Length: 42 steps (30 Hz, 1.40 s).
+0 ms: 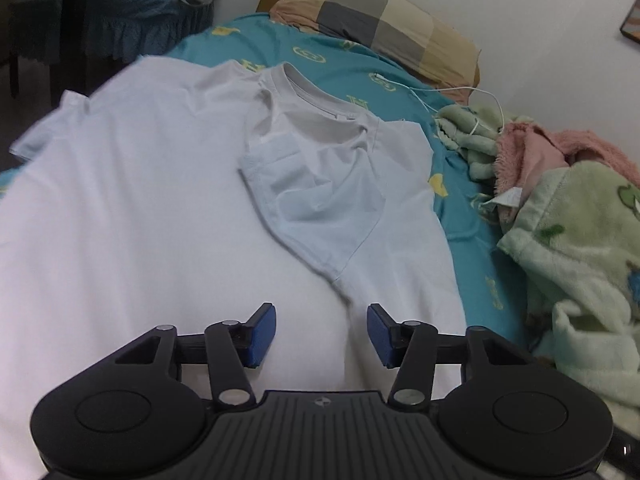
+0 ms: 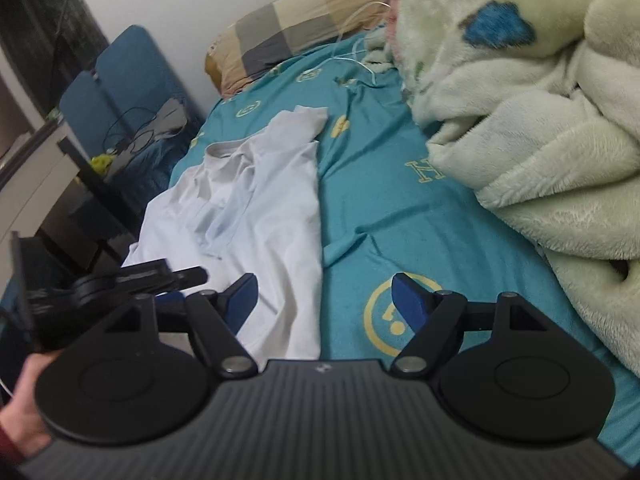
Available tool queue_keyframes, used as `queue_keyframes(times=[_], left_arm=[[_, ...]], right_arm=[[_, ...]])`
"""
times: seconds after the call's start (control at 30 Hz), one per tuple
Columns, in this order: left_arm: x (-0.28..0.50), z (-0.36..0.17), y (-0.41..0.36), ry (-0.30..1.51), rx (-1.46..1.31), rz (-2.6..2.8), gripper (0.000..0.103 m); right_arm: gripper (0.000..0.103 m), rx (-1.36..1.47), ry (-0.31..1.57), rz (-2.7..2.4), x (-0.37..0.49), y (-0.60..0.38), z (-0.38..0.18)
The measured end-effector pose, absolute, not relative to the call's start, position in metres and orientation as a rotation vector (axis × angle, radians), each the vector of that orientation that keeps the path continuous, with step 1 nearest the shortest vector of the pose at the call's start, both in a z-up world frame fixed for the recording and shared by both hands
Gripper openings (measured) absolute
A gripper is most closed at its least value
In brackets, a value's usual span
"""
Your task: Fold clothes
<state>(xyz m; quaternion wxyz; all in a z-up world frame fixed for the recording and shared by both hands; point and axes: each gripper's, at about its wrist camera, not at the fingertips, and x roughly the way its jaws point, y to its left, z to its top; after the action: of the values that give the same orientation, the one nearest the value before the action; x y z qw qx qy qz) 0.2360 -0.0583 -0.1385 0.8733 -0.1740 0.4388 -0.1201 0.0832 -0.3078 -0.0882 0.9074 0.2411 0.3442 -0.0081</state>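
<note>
- My left gripper (image 1: 322,334) hangs low over the white T-shirt (image 1: 160,200), its blue pads set apart with nothing between them but the cloth below; whether the tips touch the fabric I cannot tell.
- The T-shirt lies spread on the teal bedsheet (image 1: 280,46) and fills the left wrist view from about 7 o'clock up to 1 o'clock. Its collar (image 1: 308,88) sits at 12 o'clock, and one sleeve (image 1: 320,208) is folded in across the chest, ending just ahead of the pads.
- My right gripper (image 2: 324,302) is spread wide and holds nothing. Its left pad sits over the shirt's near edge, its right pad over a yellow ring printed on the sheet.
- In the right wrist view the shirt (image 2: 272,216) runs from 9 o'clock toward 12, and the left gripper (image 2: 120,280) shows at 9 o'clock, just beside the shirt's edge.
- A fluffy green blanket (image 2: 540,120) is heaped at 2 o'clock, resting on the sheet and apart from the shirt.
- A checked pillow (image 1: 380,20) lies at 12 o'clock at the head of the bed, with a thin white cable (image 1: 460,90) trailing from the sheet onto the blanket.
</note>
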Motion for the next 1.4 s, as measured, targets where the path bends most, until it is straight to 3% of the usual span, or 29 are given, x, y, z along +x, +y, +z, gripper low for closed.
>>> queue_keyframes(times=[0.1,0.17,0.23,0.47,0.7,0.97,1.2,1.33,1.4], left_arm=[[0.256,-0.151,-0.066,0.909,-0.436,-0.243,0.049],[0.268,-0.157,-0.072,0.907,-0.435,-0.236,0.023],[0.278,-0.156,-0.078,0.901,-0.389,-0.230,0.006],[0.303,-0.120,-0.090,0.783,-0.189,-0.149,0.005],[0.313,-0.153,-0.089,0.815,-0.064,-0.115,0.007],[0.247,-0.108,-0.052,0.873,-0.163,-0.217,0.041],[0.125,-0.038,-0.047,0.839,0.028,-0.273,0.049],[0.072,-0.019,-0.042,0.743,0.039,-0.275,0.061],[0.053,-0.016,-0.035,0.700,0.027,-0.284,0.071]], right_arm=[[0.076,0.548,0.712,-0.029,0.087,-0.318,-0.093],[0.076,0.582,0.715,-0.033,0.090,-0.323,-0.097],[0.076,0.610,0.726,-0.028,0.093,-0.325,-0.101],[0.076,0.646,0.743,-0.028,0.099,-0.327,-0.109],[0.076,0.621,0.771,-0.032,0.106,-0.325,-0.117],[0.076,0.564,0.770,0.004,0.110,-0.316,-0.118],[0.076,0.465,0.690,0.082,0.096,-0.296,-0.100],[0.076,0.392,0.636,0.123,0.085,-0.282,-0.092],[0.076,0.359,0.616,0.135,0.080,-0.276,-0.089]])
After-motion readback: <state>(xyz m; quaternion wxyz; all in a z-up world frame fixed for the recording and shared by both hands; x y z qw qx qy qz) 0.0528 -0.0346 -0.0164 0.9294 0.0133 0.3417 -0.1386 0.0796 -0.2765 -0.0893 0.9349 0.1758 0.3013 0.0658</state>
